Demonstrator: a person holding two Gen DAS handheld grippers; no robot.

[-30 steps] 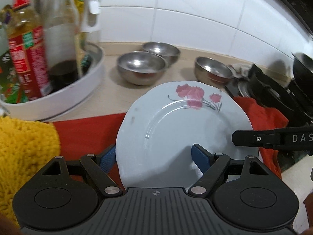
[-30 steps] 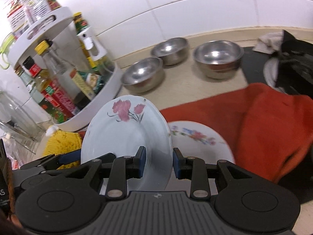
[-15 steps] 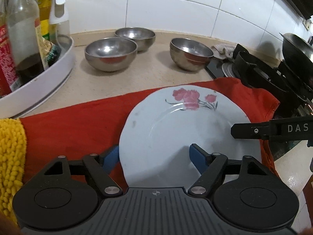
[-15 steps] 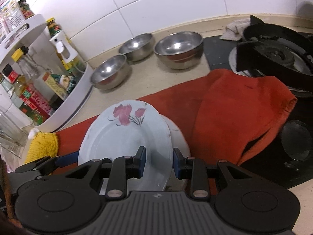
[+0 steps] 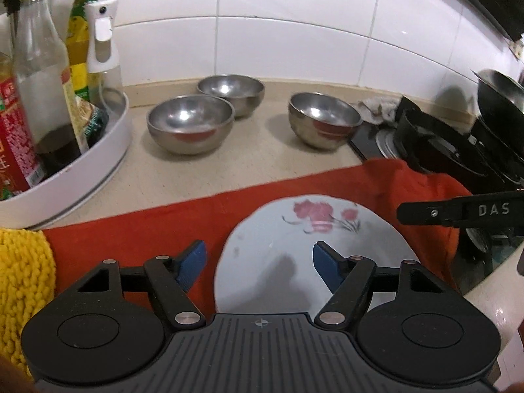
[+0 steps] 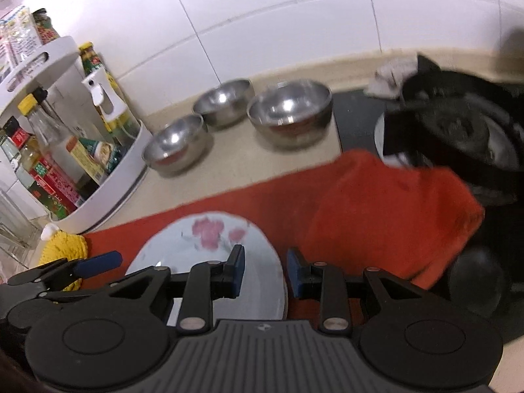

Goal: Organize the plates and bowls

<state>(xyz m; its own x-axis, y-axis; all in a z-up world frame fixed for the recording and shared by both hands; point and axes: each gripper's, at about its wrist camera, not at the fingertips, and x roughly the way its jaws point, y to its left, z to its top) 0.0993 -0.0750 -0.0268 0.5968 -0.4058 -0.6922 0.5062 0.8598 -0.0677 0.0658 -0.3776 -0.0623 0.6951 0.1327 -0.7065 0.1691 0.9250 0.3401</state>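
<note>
A white plate with pink flowers (image 5: pixel 304 245) lies flat on the red cloth (image 5: pixel 137 229); it also shows in the right wrist view (image 6: pixel 196 255). My left gripper (image 5: pixel 258 262) is open, its blue pads astride the plate's left part, off the rim. My right gripper (image 6: pixel 265 270) is open at the plate's right rim, gripping nothing. Three steel bowls (image 5: pixel 190 122) (image 5: pixel 231 93) (image 5: pixel 322 119) stand on the counter behind. Any plate underneath is hidden.
A white turntable rack (image 5: pixel 82 160) with bottles stands at left. A yellow mat (image 5: pixel 23 278) lies at front left. A gas stove (image 6: pixel 458 131) with a black pan support is at right, partly under the red cloth. Tiled wall behind.
The plate went from tilted and held by both grippers to lying flat on the cloth. Both grippers opened and let go of it.
</note>
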